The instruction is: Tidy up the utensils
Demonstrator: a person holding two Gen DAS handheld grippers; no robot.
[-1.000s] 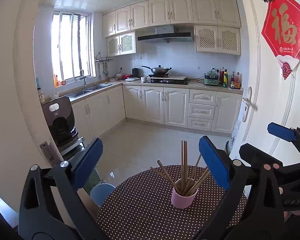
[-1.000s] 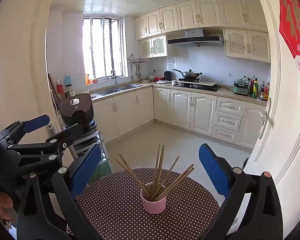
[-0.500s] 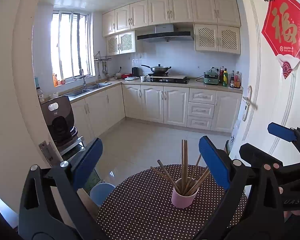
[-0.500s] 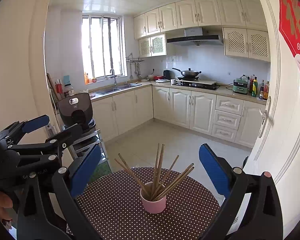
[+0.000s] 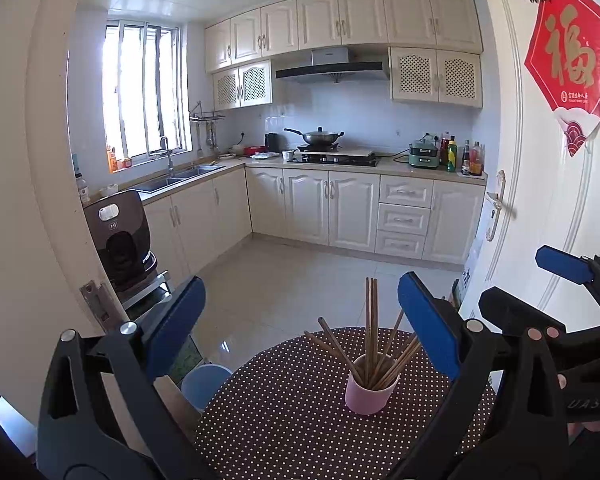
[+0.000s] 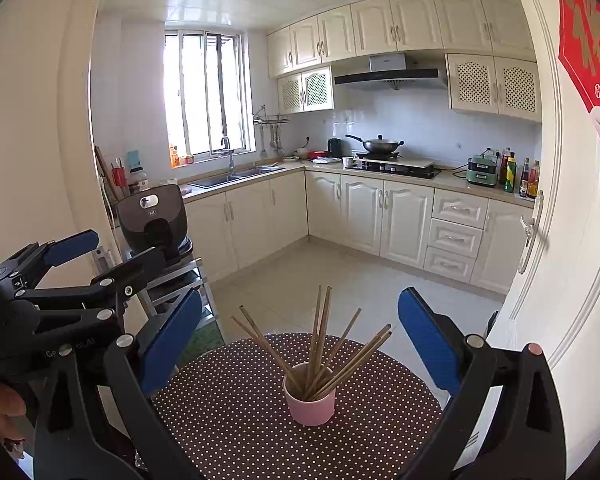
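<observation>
Left wrist view: your left gripper (image 5: 300, 328) has its jaws wide apart, holding nothing. One pink cup (image 5: 370, 386) stands on the polka-dot table (image 5: 284, 420), right of centre, chopsticks (image 5: 370, 332) fanned out; I count roughly nine. Risk: the cup looks light, so a sideways pull on one stick could tip it.

Right wrist view: your right gripper (image 6: 300, 340) also gapes, empty. Same one cup (image 6: 310, 400), about nine sticks (image 6: 320, 340). Crossing sticks may snag and drag neighbours out.

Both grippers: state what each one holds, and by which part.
Nothing is held. The left gripper and the right gripper are both open, fingers spread wide. The chopsticks stand untouched in the pink cup.
</observation>
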